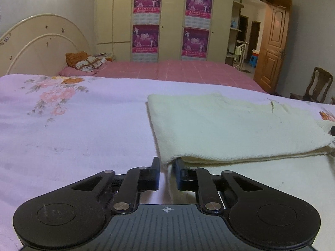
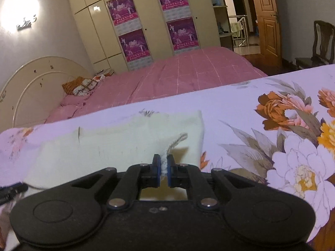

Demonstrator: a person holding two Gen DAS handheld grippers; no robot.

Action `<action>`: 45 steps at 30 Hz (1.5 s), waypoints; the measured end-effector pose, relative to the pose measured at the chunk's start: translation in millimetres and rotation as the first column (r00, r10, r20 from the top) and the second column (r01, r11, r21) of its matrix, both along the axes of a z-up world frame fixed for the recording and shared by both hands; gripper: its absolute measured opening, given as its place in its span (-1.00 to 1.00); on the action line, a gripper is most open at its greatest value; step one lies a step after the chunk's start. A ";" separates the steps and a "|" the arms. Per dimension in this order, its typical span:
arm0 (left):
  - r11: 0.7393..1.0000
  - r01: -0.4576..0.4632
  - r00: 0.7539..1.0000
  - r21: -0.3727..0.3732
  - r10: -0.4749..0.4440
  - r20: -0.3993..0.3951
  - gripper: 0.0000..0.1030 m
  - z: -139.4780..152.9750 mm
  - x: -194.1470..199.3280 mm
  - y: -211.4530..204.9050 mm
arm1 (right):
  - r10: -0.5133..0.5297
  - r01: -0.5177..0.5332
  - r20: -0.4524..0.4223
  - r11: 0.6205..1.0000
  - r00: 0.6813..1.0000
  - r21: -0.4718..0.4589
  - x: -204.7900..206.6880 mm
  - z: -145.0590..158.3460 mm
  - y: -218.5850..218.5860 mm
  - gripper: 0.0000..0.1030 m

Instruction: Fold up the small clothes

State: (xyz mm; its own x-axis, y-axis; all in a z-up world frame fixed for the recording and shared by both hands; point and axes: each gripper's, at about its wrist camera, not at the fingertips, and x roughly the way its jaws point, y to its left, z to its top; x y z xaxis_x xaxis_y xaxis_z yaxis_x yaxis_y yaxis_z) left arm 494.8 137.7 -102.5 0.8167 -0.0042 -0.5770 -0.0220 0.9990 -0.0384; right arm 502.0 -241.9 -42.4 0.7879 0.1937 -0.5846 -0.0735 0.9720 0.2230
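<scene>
A pale cream garment (image 1: pixel 230 125) lies flat on a lilac floral sheet (image 1: pixel 73 129) that covers the near surface, already doubled over so that an upper layer rests on a lower one. In the left wrist view the left gripper (image 1: pixel 167 163) sits at the garment's near left corner – its jaws are narrow, with the corner of the cloth drooping into the slim gap between them (whether the pads actually pinch the fabric cannot be told from here, as a sliver of space shows on either side). The folded edge runs away to the right from that corner.

In the right wrist view the right gripper (image 2: pixel 164 163) is closed tight on a small bunch of the same cream cloth (image 2: pixel 117 144), the fabric squeezed between its blue-lined pads and rising slightly above them. A short grey drawstring (image 2: pixel 178 139) trails up and to the right from that pinched spot across the garment. At the far left edge of this view a dark part of the other gripper shows just beside the garment.

Beyond the sheet stands a bed with a pink checked cover (image 2: pixel 188 71), a rounded cream headboard (image 1: pixel 41 41) and patterned pillows (image 1: pixel 88 61). Behind it a beige wardrobe (image 1: pixel 167 21) carries four purple posters – and a wooden door (image 1: pixel 272 41) stands open beside a dark wooden chair (image 2: pixel 320 39).
</scene>
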 end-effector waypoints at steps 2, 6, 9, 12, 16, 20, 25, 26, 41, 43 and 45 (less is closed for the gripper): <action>1.000 0.008 1.000 0.005 -0.007 -0.004 -0.73 -1.9 1.6 -1.1 | -0.003 0.003 -0.006 1.000 1.000 -0.004 -1.1 -3.4 1.7 -0.87; 1.000 0.014 1.000 0.015 -0.014 -0.009 -0.73 -3.8 0.6 -3.8 | -0.015 0.015 -0.014 1.000 1.000 -0.005 -7.0 -6.8 -6.0 -0.87; 1.000 0.010 0.999 0.000 -0.010 -0.031 -0.73 -3.1 3.5 -2.5 | -0.011 0.010 -0.032 1.000 0.999 -0.028 -3.4 -12.7 -6.6 -0.87; 1.000 0.013 1.000 0.023 -0.012 -0.013 -0.72 8.2 -5.4 0.5 | -0.020 0.015 -0.057 0.996 0.998 -0.093 3.4 -19.6 -6.7 -0.83; 0.999 0.026 0.995 0.020 -0.028 0.100 -0.13 27.1 -7.2 -6.1 | -0.107 0.114 0.063 0.984 0.992 -0.137 -14.1 -1.8 -11.2 -0.61; 0.994 0.112 0.993 0.019 -0.113 0.043 0.15 11.2 26.2 -43.1 | 0.044 -0.044 0.003 0.991 0.999 -0.130 -3.7 -12.3 32.1 -0.65; 0.992 0.126 0.992 -0.002 -0.126 0.016 0.15 -0.8 30.0 -35.6 | -0.046 0.042 -0.045 0.996 0.998 -0.084 3.6 -29.1 19.3 -0.80; 0.995 0.104 0.993 0.001 -0.104 0.052 0.15 5.0 28.5 -30.1 | -0.086 0.084 -0.050 0.995 0.995 -0.053 4.0 -26.2 6.9 -0.86; 0.998 0.012 0.999 -0.059 -0.010 0.033 0.25 -8.0 111.5 -33.8 | 0.103 -0.091 0.043 0.971 0.994 -0.222 48.9 -31.0 88.0 -0.51; 0.998 0.005 0.995 -0.064 0.001 0.101 0.25 -1.1 106.0 -26.4 | 0.076 -0.056 0.073 0.968 0.994 -0.246 45.6 -21.6 76.7 -0.45; 0.998 -0.024 0.998 -0.065 0.027 0.058 0.25 -6.8 117.4 -19.8 | 0.066 -0.044 0.107 0.979 0.992 -0.201 44.0 -15.6 61.1 -0.41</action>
State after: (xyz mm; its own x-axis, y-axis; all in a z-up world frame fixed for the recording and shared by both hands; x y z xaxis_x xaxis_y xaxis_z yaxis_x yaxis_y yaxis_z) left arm 612.2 117.9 -109.3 0.8494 -0.0182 -0.5274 -0.0432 0.9936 -0.1040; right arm 546.1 -180.8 -58.0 0.8423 0.1282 -0.5235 -0.1418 0.9898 0.0142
